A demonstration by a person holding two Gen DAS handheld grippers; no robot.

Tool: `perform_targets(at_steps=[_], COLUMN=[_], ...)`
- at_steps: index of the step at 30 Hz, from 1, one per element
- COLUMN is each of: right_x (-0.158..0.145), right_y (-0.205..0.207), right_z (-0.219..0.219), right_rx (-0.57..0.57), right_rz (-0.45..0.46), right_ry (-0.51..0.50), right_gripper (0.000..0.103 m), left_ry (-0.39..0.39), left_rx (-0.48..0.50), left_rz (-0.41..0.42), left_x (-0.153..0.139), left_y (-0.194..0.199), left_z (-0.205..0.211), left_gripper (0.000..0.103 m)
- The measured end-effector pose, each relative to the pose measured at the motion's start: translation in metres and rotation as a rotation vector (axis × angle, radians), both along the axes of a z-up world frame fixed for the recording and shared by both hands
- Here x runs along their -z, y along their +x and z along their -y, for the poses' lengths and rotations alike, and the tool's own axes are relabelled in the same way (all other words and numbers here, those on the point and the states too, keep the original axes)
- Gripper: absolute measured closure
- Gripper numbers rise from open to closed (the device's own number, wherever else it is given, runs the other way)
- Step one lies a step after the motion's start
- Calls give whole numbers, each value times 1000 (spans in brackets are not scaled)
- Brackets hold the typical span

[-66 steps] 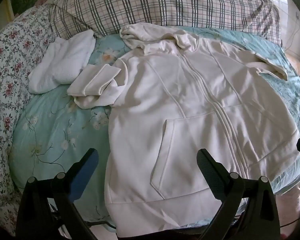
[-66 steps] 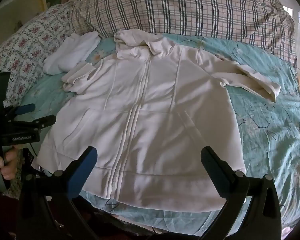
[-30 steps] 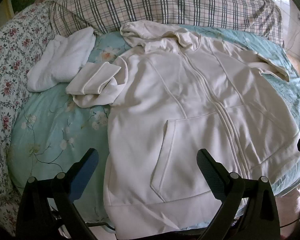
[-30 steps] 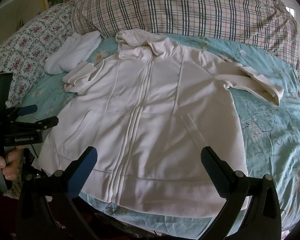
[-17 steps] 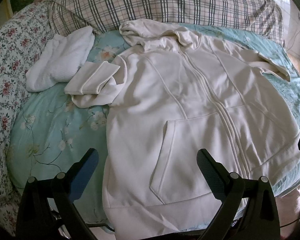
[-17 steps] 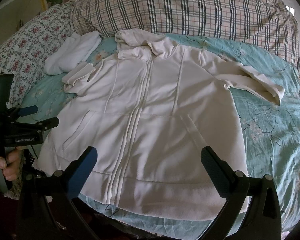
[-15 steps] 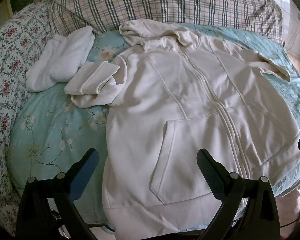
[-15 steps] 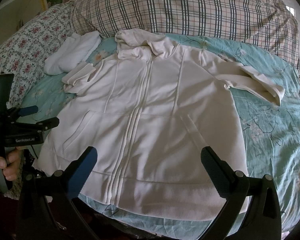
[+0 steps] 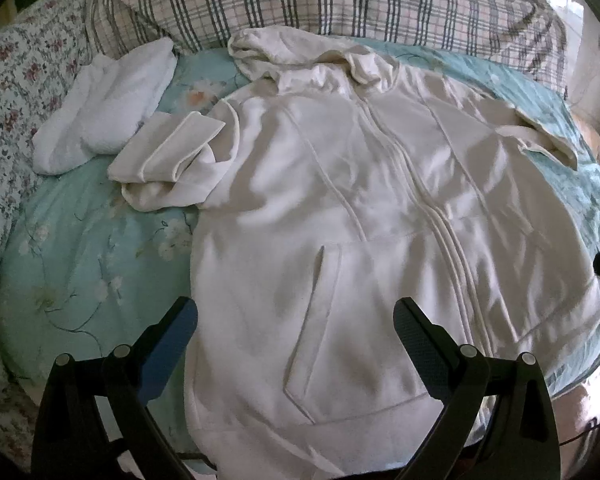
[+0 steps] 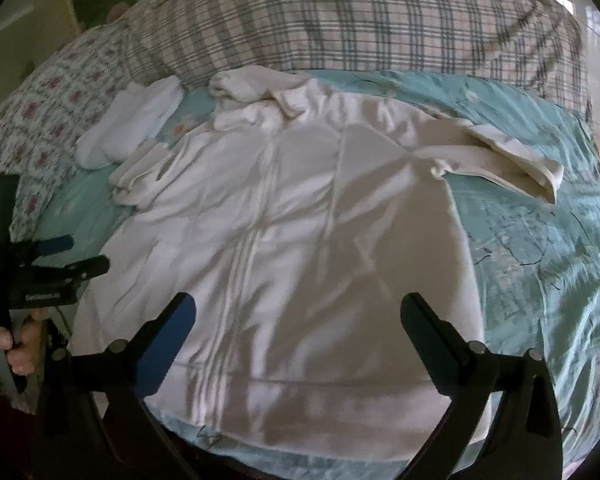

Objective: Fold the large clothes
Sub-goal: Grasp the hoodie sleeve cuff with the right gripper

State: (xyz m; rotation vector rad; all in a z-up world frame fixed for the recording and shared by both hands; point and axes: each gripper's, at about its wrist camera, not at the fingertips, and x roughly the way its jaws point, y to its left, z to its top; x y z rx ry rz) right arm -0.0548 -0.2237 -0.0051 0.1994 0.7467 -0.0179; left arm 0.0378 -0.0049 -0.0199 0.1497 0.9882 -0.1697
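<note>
Flat on bed [image 9: 80, 248] — hoodie [image 9: 340, 220], unfolded

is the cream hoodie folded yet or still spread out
Spread out. The hoodie lies flat, front up, on the bed, zipper closed; only one sleeve is doubled over beside it.

Both wrist views look down across bed foot, sharing hoodie [image 9: 340, 220]; right view nearer.
</note>
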Motion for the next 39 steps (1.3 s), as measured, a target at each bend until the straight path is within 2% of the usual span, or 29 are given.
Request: perform_targets(at_steps=[4, 5, 8, 10, 14, 16, 18, 20, 21, 22, 23, 24, 25, 27, 30, 34, 39], right_x=[-2, -2, -9, -16, 1, 11, 24, 39, 46, 51, 54, 53, 49, 36, 13, -6, -3], right_y=[18, 26, 59, 85, 159, 185, 208, 220, 226, 228, 228, 226, 222, 215, 206, 218, 249], right_z=[41, 55, 109, 139, 192, 204, 216, 227, 234, 239, 244, 248, 250, 247, 230, 173, 72], right_rx=[79, 104, 196, 232, 258, 263, 266, 277, 287, 290, 295, 303, 320, 322, 261, 101, -131], right_rz=[-23, -21, 21, 10, -52, -96, -154, -216, -244, -260, -263, -258, -237, -170, -47, 61, 81], right_ry=[-9, 19, 4, -84, -113, -183, -234, -250, -258, -259, -250, -238, -225, -157, 36, 253, 401], right_gripper=[21, 25, 26, 26, 26, 26, 31, 47, 52, 62, 80, 89, 94, 94, 95, 95, 95], left_ry=[-4, -5, -18, -25, -34, -37, -42, -42, -45, -45, -46, -49, -53, -48, -74, -173, -287], left_rx=[-15, -21, -34, -37, -37, -34, -31, -28, -26, -23, -23, -21, -19, -17, -5, 8, 6], left_rz=[-28, -17, -10, -17, -33, -42, -56, -60, -62, -69, -69, -71, -72, -83, -96, -126, -112], left_x=[5, 6, 9, 12, 17, 21, 25, 29, 31, 34, 36, 39, 41, 46, 51, 52, 42], left_y=[18, 24, 42, 55, 77, 88, 97, 107, 110, 114, 117, 120, 123, 121, 119, 118, 109], left_z=[-3, -3, -3, 0, 8, 14, 18, 22, 23, 26, 26, 28, 29, 29, 28, 17, -6], left_gripper=[4, 4, 4, 4, 4, 4, 4, 4, 4, 4, 4, 4, 4, 4, 4, 4, 4])
